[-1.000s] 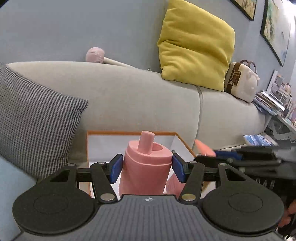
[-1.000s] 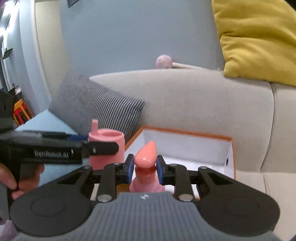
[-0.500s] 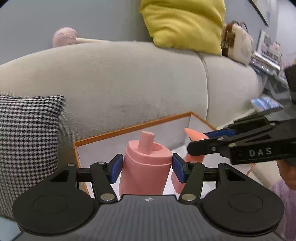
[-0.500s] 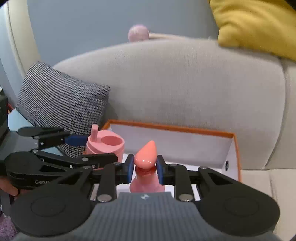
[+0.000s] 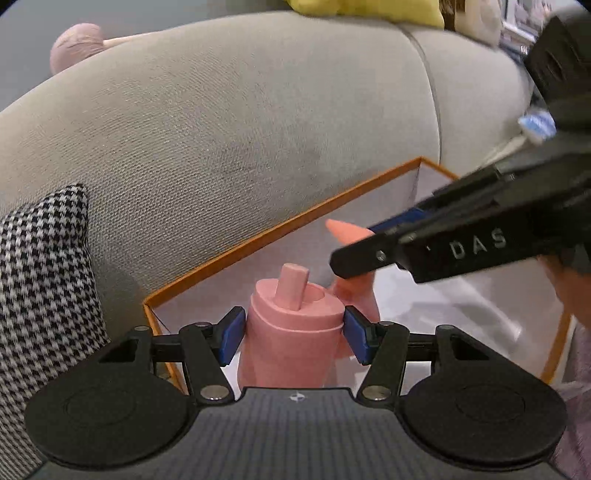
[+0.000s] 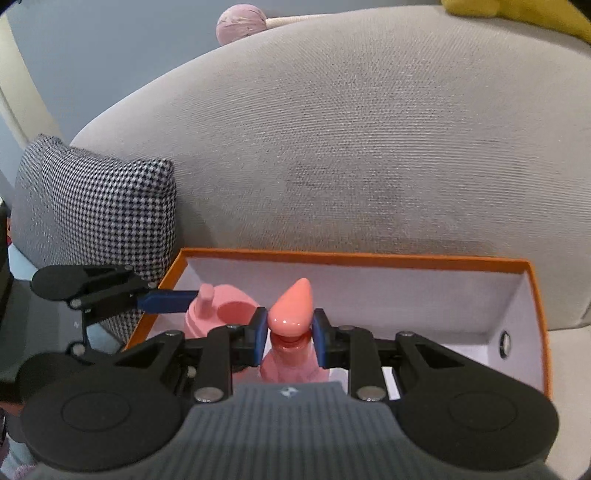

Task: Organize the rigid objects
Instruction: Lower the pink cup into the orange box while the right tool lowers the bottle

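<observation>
Left hand-held gripper (image 5: 293, 336): blue pads pressed against both sides of a pink cylindrical cup (image 5: 291, 328) with a short peg on its top, low centre of the left wrist frame. Cup upright, held over the left end of an orange-edged white box (image 5: 280, 230).

Right hand-held gripper (image 6: 290, 338): closed narrowly on the neck of a coral teardrop-topped piece (image 6: 291, 310), low centre of the right wrist frame. Piece upright, tip pointing up and slightly back, over the box (image 6: 369, 258) interior. In the left wrist frame it shows at centre right, just beside the cup, partly behind the right gripper's black finger.

Cup (image 6: 221, 306) and teardrop piece sit close together; contact cannot be told.

Box lies against the grey sofa back (image 6: 351, 147). Houndstooth cushion (image 6: 96, 206) at the left, beside the box's left end. Pink round-headed mallet (image 6: 242, 22) atop the sofa back, upper part of frame. Yellow cushion (image 5: 369, 9) at the top edge.
</observation>
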Tool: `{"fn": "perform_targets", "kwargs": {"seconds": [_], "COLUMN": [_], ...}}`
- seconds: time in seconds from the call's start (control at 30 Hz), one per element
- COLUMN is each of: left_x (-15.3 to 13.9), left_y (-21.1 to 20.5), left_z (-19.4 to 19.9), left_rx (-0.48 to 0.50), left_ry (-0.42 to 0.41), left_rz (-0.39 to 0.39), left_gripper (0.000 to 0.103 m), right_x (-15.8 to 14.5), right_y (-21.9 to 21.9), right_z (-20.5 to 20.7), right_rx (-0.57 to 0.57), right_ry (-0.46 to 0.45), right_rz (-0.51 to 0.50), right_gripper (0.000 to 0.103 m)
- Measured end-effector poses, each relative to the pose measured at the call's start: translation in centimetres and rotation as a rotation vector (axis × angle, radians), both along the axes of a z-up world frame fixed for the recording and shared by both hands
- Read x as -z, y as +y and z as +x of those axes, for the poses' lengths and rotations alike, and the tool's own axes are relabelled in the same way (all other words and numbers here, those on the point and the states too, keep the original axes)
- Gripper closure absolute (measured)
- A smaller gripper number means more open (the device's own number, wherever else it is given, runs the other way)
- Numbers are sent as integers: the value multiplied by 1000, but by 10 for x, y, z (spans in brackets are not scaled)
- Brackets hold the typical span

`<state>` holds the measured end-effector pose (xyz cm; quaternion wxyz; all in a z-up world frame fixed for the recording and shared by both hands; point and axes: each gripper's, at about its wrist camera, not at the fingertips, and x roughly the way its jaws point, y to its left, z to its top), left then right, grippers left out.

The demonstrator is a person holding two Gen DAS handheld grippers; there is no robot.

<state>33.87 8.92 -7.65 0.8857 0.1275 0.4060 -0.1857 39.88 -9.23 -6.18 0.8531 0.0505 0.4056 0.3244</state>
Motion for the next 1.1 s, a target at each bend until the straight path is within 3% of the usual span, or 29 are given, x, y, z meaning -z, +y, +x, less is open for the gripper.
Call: {"fn": "perform_targets", "kwargs": {"seconds": [0.23, 0.47, 0.53, 0.83, 1.1], "left_x": [12, 14, 10, -9, -3], "left_y": [-6, -11, -20, -14, -33], "left_z": [12, 14, 22, 6, -11], "left_rx": [-14, -25, -29, 35, 94], "left_ry": [59, 79, 89, 44, -17], "left_rz": [148, 174, 175, 155, 286], "left_gripper": [40, 40, 36, 30, 31], "right_x": [11, 14, 14, 24, 26], "right_y": [16, 23, 28, 46, 56], "right_z": [14, 14, 12, 14, 9], "right_rx": [-5, -22, -40, -92, -180], "right_ry": [41, 9, -15, -50, -86], "right_rz": [36, 17, -6, -52, -87], "right_gripper": [77, 77, 77, 76, 75]}}
